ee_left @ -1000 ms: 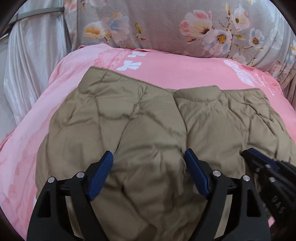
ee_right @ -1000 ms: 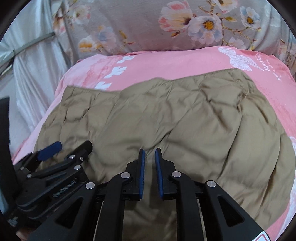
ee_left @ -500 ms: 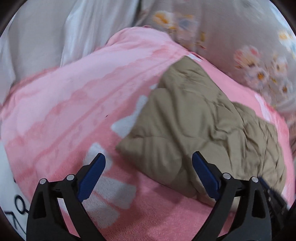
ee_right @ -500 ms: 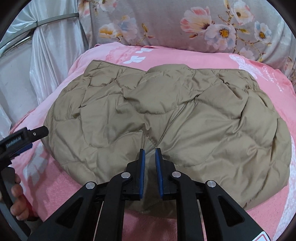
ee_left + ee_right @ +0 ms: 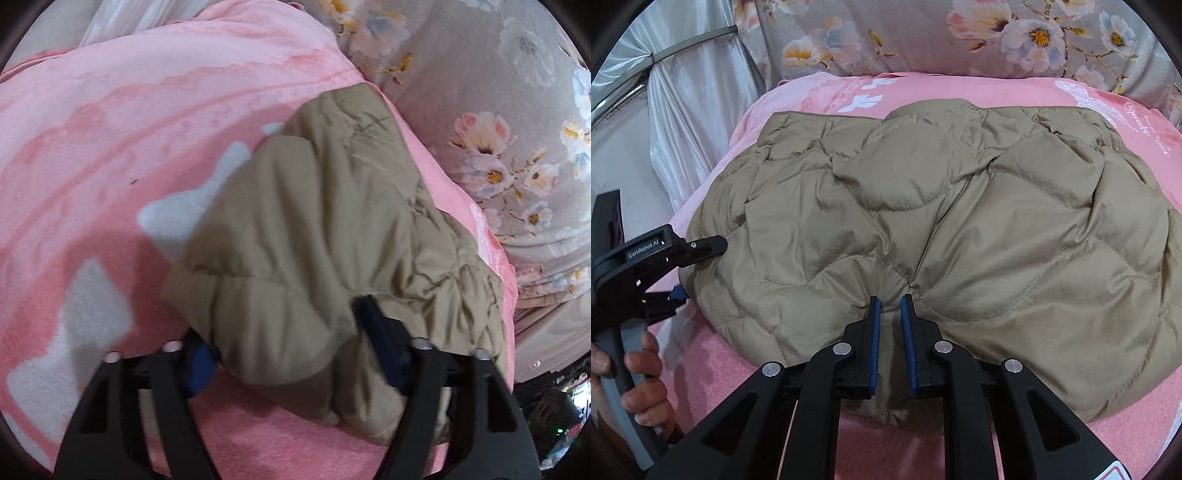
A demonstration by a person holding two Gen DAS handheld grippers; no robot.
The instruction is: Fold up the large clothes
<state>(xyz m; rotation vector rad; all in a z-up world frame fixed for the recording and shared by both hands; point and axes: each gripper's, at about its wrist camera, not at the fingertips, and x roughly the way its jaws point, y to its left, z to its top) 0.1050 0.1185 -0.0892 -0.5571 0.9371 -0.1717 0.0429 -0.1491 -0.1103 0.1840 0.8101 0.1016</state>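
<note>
A tan quilted jacket (image 5: 942, 229) was seen lying folded and puffy on a pink blanket (image 5: 713, 362) that covered the bed, with a floral cushion (image 5: 923, 37) behind it. Its long axis ran across the right wrist view, from one side of the bed to the other.

The left tool (image 5: 291, 350) had been brought to the jacket's left end, where a thick padded corner lay between its jaws. The jaws were closing around that corner, one blue pad (image 5: 376, 332) pushed in under a fold and the other pad (image 5: 199, 362) at the outer edge; whether the fabric was yet firmly pinched could not be told. In the right wrist view the same tool (image 5: 698, 269) was seen at the jacket's left edge, held by a hand (image 5: 639, 373).

The right tool (image 5: 888, 328) was at the middle of the near edge, its jaws nearly pressed together with only a narrow gap. Fabric lay beneath and behind the pads, and it could not be told whether any was pinched.

The left end was judged to be the part about to be handled, since the left tool was the one set on it. The jacket's bulk stretched away to the right of that tool, so a fold across the long axis, towards the right end, seemed to be what was called for.
</note>
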